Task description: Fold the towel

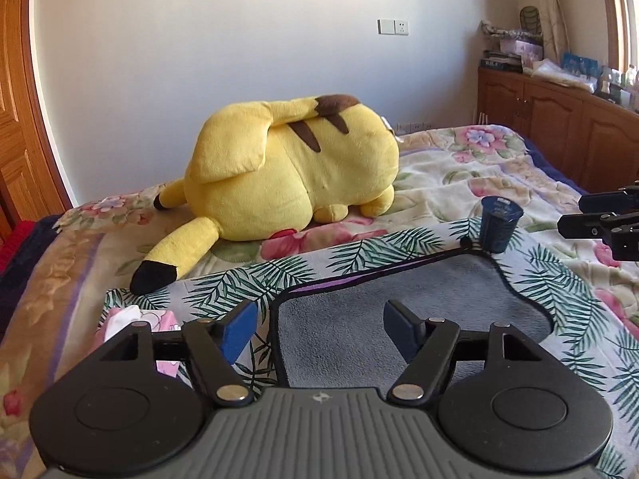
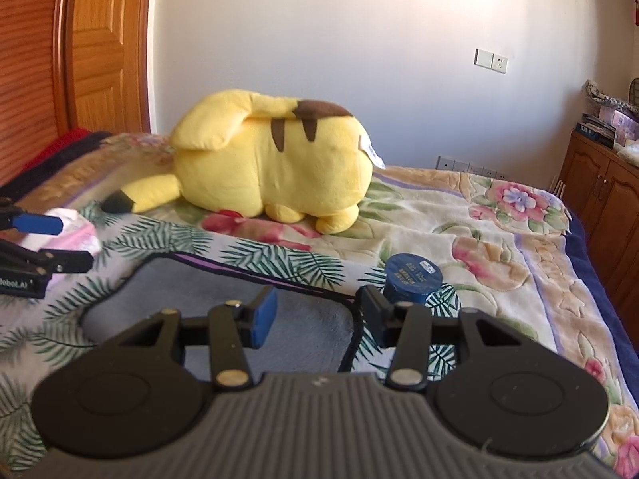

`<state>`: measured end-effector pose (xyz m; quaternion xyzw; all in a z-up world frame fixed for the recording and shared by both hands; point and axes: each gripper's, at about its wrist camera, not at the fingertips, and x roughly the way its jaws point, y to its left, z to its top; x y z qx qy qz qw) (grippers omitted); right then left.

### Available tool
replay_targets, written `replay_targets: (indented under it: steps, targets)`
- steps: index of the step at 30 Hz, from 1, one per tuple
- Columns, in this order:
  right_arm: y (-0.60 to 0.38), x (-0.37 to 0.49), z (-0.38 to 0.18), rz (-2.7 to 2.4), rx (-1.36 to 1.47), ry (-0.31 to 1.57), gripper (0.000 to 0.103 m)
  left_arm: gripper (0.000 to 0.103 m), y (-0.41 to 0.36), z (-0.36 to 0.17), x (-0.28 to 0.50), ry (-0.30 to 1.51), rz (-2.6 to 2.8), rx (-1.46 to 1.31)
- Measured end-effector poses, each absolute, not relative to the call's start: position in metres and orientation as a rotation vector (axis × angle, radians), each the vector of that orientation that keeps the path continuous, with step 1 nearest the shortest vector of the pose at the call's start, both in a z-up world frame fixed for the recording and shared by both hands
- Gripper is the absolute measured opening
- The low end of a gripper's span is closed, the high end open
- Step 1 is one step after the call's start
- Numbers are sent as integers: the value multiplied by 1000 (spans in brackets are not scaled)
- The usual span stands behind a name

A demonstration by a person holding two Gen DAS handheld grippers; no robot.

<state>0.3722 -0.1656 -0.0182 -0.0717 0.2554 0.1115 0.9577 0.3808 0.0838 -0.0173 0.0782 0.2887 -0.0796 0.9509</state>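
Bedroom scene seen from both wrist cameras. We see the grey towel (image 1: 399, 303), edged in black with a strip of purple showing along its far border, lying flat on a palm-leaf printed cloth (image 1: 351, 251) spread over a floral blanket (image 1: 459, 167) on the bed. In the left wrist view the left gripper (image 1: 319, 325) hangs low above the near left part of the towel with its jaws spread wide and nothing between them; its blue-padded finger sits over the leaf cloth just outside the towel's left edge, the other finger over the grey pile. We cannot tell whether either finger touches the fabric. In the right wrist view the right gripper (image 2: 317, 313) likewise has its jaws parted and empty, straddling the towel's near right edge, one finger over the towel (image 2: 223, 295), the other over the leaf cloth. Each tool appears at the margin of the other's view: the right gripper (image 1: 599, 219) at the far right, the left gripper (image 2: 44, 239) at the far left. A dark blue cup (image 1: 499, 223) stands upright on the leaf cloth just beyond the towel's far right corner, near the right gripper's finger in its own view (image 2: 413, 277). A pink packet (image 1: 155, 323) lies left of the towel. A yellow plush toy (image 1: 291, 163) rests on the blanket behind. A wooden cabinet (image 1: 559, 119) lines the right wall.
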Motion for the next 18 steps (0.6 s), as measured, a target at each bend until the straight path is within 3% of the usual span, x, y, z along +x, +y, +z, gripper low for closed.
replay_targets:
  steps: [8,12,18]
  targets:
    - [-175,335,5,223,-115,487,48,58,69,12,346,556,-173,161]
    - [-181,319,12,214,-98,480,49,72,62,22,327,530,-180,171]
    - [-186,297,17,202,-93,471,57,76,53,27,302,519,-193,172]
